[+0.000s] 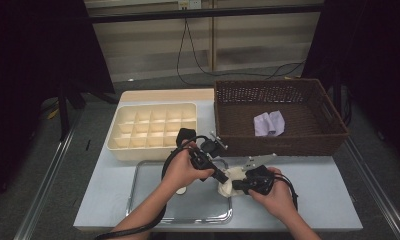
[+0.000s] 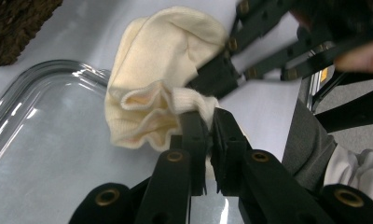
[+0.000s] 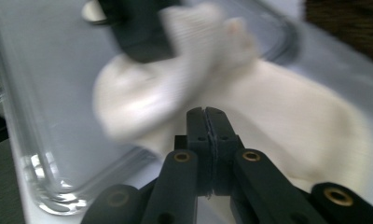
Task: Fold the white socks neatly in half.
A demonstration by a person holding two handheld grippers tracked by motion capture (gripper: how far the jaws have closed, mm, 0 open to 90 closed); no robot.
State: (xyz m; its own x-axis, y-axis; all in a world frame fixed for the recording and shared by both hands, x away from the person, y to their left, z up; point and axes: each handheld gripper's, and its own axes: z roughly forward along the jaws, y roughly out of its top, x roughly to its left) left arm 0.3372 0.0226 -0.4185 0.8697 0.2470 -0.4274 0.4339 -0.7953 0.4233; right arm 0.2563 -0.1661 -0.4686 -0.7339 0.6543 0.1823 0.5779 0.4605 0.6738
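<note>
**Sock held between two tools at the tray's edge**

Sock (image 1: 229, 181) — cream, bunched up — sits in the high view at the right rim of the clear tray (image 1: 153, 212) on the pale worktop (image 1: 318, 200). The left tool (image 1: 223, 178) meets it from the left, the right tool (image 1: 234, 186) from the right. Behind stand a cream divided box (image 1: 138, 146) and a brown basket (image 1: 283, 140) with a pale cloth (image 1: 269, 123) inside.

In the left gripper view, the left tool (image 2: 208, 128) is clamped on the sock's ribbed cuff (image 2: 189, 100), its jaws nearly together with fabric between them. The right tool (image 2: 212, 77) bites the sock's far side.

The right gripper view is blurred — the right tool (image 3: 207, 114) has its jaws pressed together, and I cannot tell there whether cloth is pinched between them; the sock (image 3: 287, 135) lies right behind the tips.
</note>
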